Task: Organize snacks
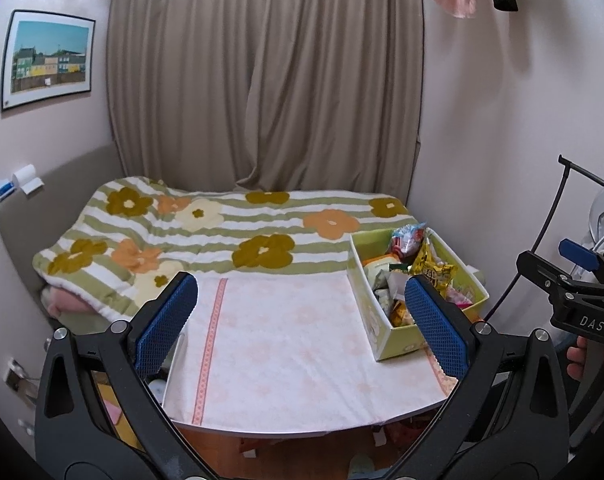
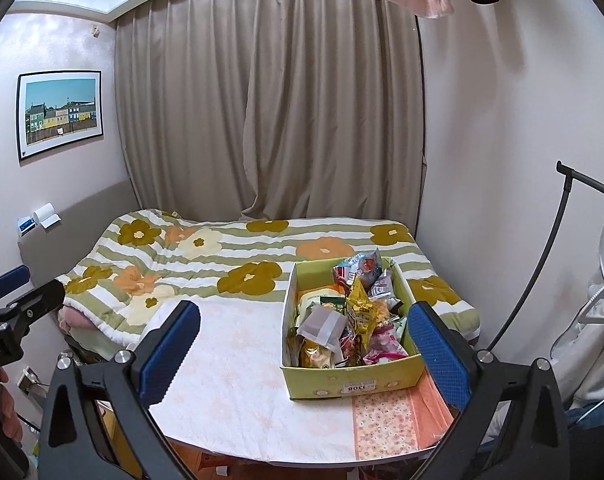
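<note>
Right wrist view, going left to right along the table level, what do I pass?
Other gripper → left blue finger → pink cloth on the table → green snack box → right blue finger.

Both wrist views side by side above table (image 1: 286, 360), facing curtain (image 2: 270, 100), sharing bed (image 1: 206, 232) and snack box (image 2: 342, 380).

left tongs (image 1: 302, 316) spread, empty | snack box (image 1: 382, 344) right on table (image 1: 294, 360)
</note>
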Action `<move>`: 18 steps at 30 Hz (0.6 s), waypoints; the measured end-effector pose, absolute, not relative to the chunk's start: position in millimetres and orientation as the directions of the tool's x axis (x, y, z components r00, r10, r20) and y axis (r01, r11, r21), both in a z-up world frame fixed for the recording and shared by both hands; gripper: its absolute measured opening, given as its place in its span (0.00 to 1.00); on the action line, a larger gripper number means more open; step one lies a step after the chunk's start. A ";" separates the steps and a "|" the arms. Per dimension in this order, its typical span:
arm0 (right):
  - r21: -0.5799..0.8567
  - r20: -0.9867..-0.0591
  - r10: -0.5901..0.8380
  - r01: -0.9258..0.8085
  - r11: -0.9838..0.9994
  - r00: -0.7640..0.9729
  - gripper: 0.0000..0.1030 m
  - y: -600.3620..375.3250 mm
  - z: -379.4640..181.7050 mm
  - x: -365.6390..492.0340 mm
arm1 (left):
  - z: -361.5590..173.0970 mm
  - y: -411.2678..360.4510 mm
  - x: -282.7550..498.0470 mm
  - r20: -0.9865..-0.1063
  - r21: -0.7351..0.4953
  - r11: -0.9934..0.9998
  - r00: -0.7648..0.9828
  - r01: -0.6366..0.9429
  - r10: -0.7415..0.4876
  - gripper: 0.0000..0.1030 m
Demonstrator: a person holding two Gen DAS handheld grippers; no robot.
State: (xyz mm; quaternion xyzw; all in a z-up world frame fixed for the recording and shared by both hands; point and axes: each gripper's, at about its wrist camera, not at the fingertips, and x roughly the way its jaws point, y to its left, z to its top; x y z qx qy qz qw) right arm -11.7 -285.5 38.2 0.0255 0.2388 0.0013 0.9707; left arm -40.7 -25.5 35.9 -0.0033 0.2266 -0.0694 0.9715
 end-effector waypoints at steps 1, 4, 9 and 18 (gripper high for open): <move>0.050 -0.465 0.013 0.011 0.999 0.885 1.00 -285.4 38.1 -11.4 | 36.0 -25.6 -41.0 -0.440 -0.038 0.990 0.888 0.134 -0.136 1.00; 0.054 -0.468 0.019 0.007 0.999 0.884 1.00 -284.7 37.8 -10.5 | 35.3 -25.2 -39.6 -0.444 -0.034 0.990 0.886 0.135 -0.137 1.00; 0.059 -0.476 0.024 0.004 0.998 0.879 1.00 -284.0 36.1 -8.2 | 34.1 -20.1 -36.5 -0.443 -0.050 0.990 0.885 0.132 -0.140 1.00; 0.065 -0.472 0.024 0.007 0.998 0.881 1.00 -283.3 36.4 -7.6 | 32.2 -19.6 -32.4 -0.446 -0.044 0.991 0.885 0.127 -0.134 1.00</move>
